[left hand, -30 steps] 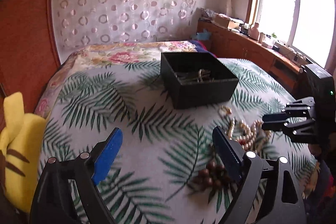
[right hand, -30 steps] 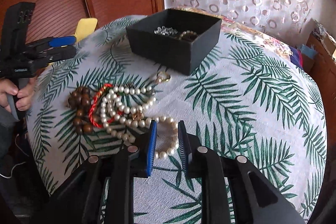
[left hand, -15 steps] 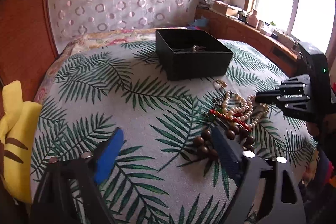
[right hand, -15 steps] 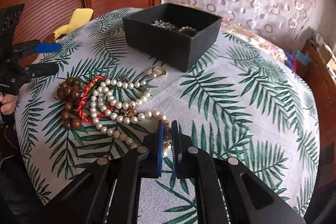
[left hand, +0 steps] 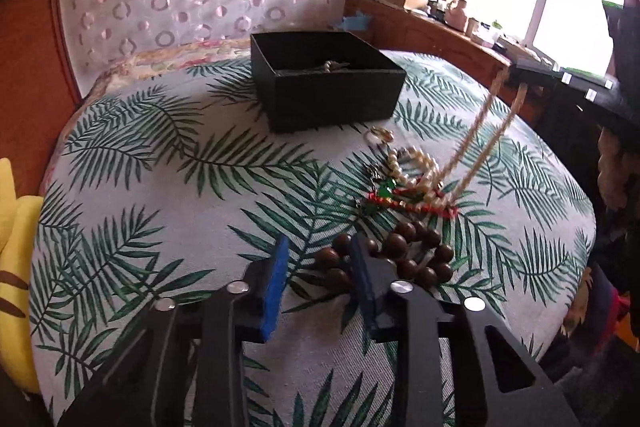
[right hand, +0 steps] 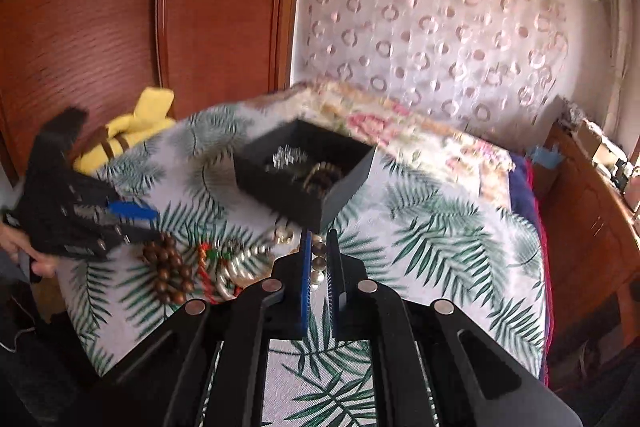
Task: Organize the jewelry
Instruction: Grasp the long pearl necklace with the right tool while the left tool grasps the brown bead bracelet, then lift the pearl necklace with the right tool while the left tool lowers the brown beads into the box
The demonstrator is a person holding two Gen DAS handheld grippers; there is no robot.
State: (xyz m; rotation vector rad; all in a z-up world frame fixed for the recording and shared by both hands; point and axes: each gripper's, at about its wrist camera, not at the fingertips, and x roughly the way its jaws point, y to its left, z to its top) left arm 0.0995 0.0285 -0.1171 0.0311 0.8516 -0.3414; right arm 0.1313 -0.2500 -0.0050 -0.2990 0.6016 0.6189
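right gripper (right hand: 317, 269): fingers pinch the pearl necklace (left hand: 478, 131); two strands run taut and slanting from it down to the pile on the bed (left hand: 168, 187).
left gripper (left hand: 316, 267): fingers are closing around the near edge of the brown bead bracelet (left hand: 404, 259); a few beads sit between them, but the pads do not clearly press yet.
pile: the pearls' lower loops lie tangled with the red cord bracelet (left hand: 404, 201), just beside the brown beads; a small ring (left hand: 380, 135) lies near the box.
black box (left hand: 326, 85): stands further back on the bed, some jewelry already inside.
snag risk: lifting the pearls could drag the red cord or ring along.
slip risk: round pearls may slide from a thin pinch.
collision risk: both grippers work close over one pile.
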